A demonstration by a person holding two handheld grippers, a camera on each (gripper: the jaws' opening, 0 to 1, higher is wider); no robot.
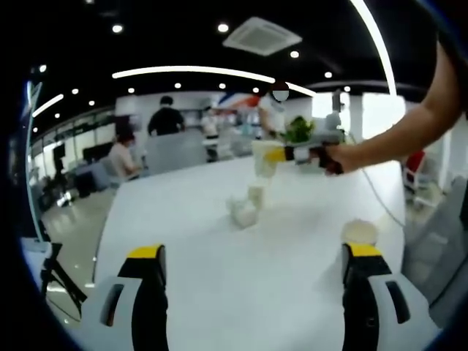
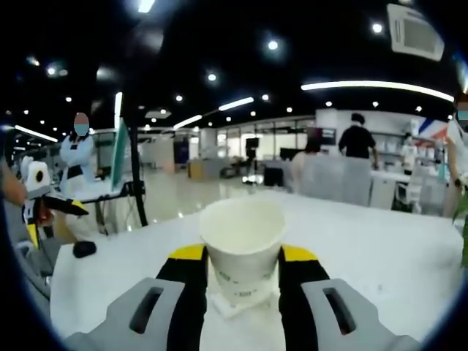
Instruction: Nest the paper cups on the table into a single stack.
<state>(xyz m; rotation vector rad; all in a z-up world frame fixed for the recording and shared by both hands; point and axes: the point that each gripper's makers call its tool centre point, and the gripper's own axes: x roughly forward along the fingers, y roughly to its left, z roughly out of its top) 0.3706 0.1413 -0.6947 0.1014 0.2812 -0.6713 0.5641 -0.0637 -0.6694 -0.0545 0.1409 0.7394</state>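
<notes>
No text can be read in either view. The paper cup [image 2: 243, 248] clamped in the right hand-held gripper [image 2: 243, 281] carries a small dark printed mark low on its wall, but it is too blurred to make out. Nothing legible stands on the tabletop [image 1: 219, 256] either.

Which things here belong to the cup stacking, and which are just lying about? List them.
Job:
- paper cup clamped in the right claw
- loose paper cups mid-table
- paper cup by the open left claw

Lying about:
- black object near the table edge
- green plant
</notes>
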